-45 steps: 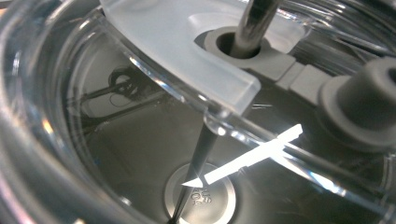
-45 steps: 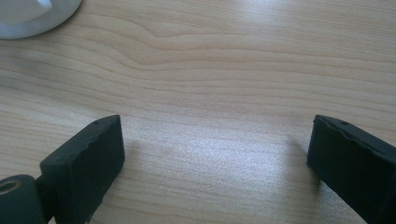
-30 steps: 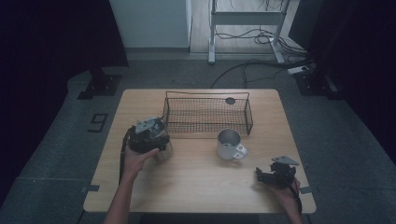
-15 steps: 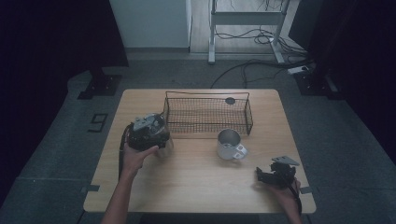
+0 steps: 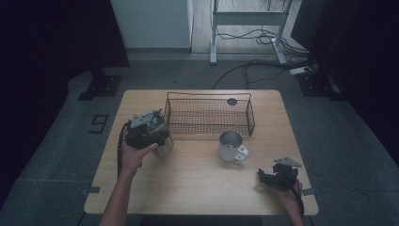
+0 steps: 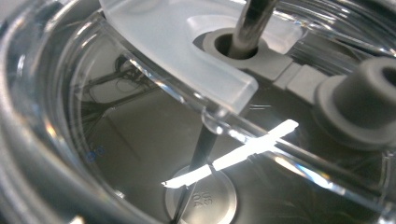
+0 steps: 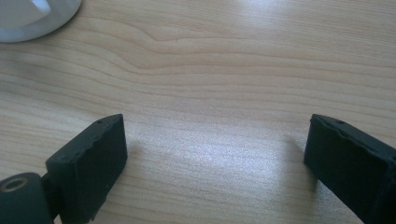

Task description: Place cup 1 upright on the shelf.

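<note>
Right claw (image 7: 215, 154) wide open, empty, mug (image 5: 231, 146) well apart; left claw's (image 5: 147, 128) state unclear.

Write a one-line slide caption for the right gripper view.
Right gripper held low over the bare wooden table, jaws wide open and empty, white mug edging in at upper left.

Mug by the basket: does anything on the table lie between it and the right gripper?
Nothing visible does. Bare table wood lies between the right gripper and the mug. Its fingers are spread apart. The wire basket sits behind the mug.
</note>
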The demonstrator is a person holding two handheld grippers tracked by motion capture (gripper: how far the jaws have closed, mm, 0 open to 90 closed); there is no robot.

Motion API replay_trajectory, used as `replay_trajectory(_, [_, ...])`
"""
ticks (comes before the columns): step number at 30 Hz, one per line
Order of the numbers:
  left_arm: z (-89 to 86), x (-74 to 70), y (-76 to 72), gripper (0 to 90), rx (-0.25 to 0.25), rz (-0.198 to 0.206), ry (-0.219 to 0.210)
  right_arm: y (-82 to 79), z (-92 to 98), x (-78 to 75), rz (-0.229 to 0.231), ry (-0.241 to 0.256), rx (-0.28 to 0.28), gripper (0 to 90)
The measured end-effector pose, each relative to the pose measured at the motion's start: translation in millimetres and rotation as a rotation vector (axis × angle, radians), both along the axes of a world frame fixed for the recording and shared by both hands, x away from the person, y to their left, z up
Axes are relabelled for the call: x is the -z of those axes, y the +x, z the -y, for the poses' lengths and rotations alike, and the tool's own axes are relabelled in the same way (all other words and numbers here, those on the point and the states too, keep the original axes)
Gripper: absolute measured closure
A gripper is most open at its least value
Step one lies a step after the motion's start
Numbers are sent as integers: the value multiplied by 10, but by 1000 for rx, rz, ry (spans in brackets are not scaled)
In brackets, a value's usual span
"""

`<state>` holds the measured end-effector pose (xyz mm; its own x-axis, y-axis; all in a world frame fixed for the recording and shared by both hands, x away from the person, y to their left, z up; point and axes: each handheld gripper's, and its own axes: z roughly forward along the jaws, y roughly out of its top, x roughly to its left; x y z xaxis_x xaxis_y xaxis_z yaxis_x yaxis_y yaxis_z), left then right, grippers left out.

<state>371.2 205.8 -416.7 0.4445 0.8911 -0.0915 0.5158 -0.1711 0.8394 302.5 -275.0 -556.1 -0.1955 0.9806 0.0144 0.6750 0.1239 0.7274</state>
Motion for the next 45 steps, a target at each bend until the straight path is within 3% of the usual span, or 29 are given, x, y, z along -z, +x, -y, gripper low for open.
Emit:
replay_trajectory(31, [139, -233, 142, 39, 20, 5, -19, 7, 7, -1, 1, 0, 5, 61])
replay_trajectory(45, [236, -317, 232, 39, 27, 7, 11, 6, 10, -1, 2, -1, 5, 66])
